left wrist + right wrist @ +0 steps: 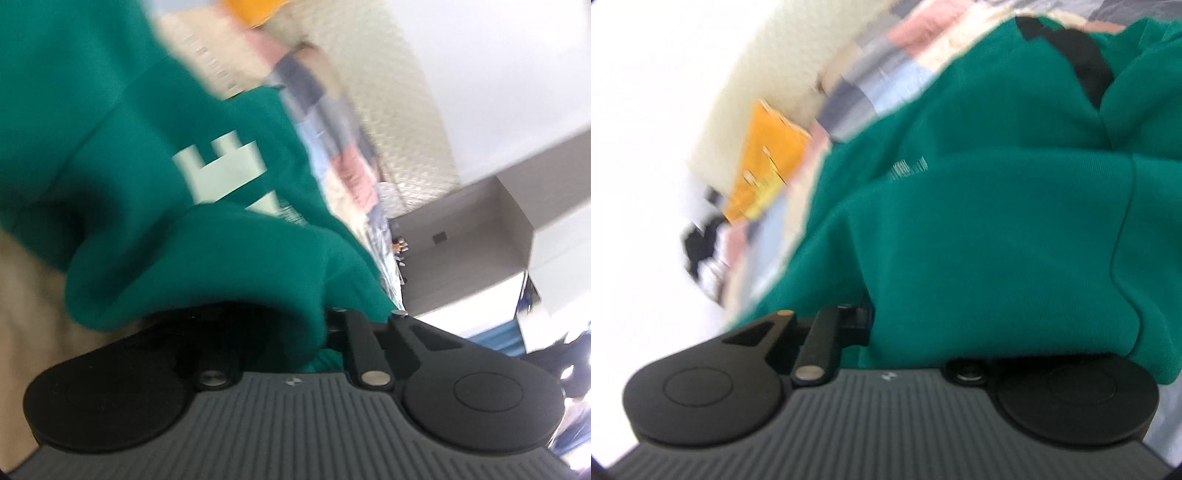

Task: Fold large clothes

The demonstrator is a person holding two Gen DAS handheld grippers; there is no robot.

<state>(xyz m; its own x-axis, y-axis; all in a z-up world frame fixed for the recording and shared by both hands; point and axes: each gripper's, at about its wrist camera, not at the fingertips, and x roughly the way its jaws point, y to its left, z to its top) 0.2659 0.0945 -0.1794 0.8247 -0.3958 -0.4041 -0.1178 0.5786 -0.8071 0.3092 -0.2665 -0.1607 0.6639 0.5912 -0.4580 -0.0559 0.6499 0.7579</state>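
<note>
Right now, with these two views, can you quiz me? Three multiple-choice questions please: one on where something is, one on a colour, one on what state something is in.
1. Where is the orange item?
A. beyond the garment, on the patchwork blanket
B. inside the box
C. between the tool's fingers

2. What colour is the large sweatshirt?
A. red
B. green
C. black

3. How does the sweatshirt's cloth sit at the left tool?
A. flat and far from it
B. bunched over its fingers
C. neatly folded in a stack

Answers: 1 A, it lies past the cloth's edge on the coloured squares. 2 B, both views show green fabric with pale lettering. 3 B, folds drape over the black fingers, hiding their tips.
</note>
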